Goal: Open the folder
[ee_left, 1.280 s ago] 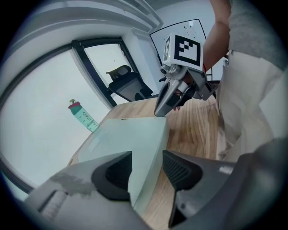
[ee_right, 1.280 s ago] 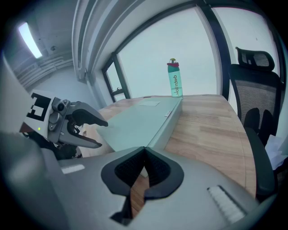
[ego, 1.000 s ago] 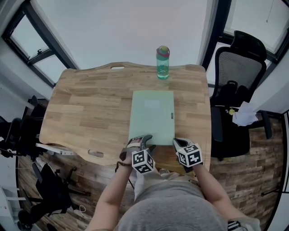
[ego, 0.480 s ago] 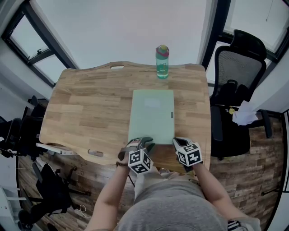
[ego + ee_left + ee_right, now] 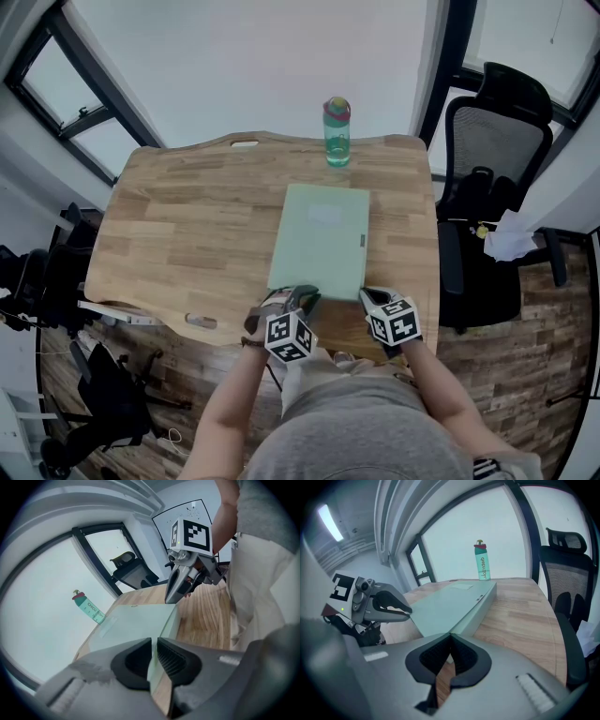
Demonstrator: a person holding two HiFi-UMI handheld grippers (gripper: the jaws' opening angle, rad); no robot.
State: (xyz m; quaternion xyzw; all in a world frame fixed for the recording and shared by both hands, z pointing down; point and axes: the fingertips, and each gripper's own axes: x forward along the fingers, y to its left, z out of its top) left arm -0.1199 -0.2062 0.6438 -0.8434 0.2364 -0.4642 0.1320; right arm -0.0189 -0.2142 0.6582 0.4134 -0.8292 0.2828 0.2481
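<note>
A pale green folder [image 5: 319, 239] lies shut on the wooden table [image 5: 187, 225], its near edge at the table's front. My left gripper [image 5: 307, 298] is at the folder's near left corner. Its jaws have just been closing, and in the left gripper view they [image 5: 153, 644] pinch the thin cover edge of the folder [image 5: 131, 625]. My right gripper [image 5: 366, 298] is at the near right corner. In the right gripper view it [image 5: 450, 637] is shut, with the corner of the folder [image 5: 450, 606] caught at its tips.
A teal water bottle [image 5: 337, 129] stands at the table's far edge, beyond the folder. A black mesh office chair [image 5: 492, 150] stands off the table's right side. Windows run behind the table. The person's lap is against the table's near edge.
The left gripper's jaws have closed on the folder's near left corner. The folder now lies slightly skewed, its far end shifted to the right. The right gripper has stayed put.
</note>
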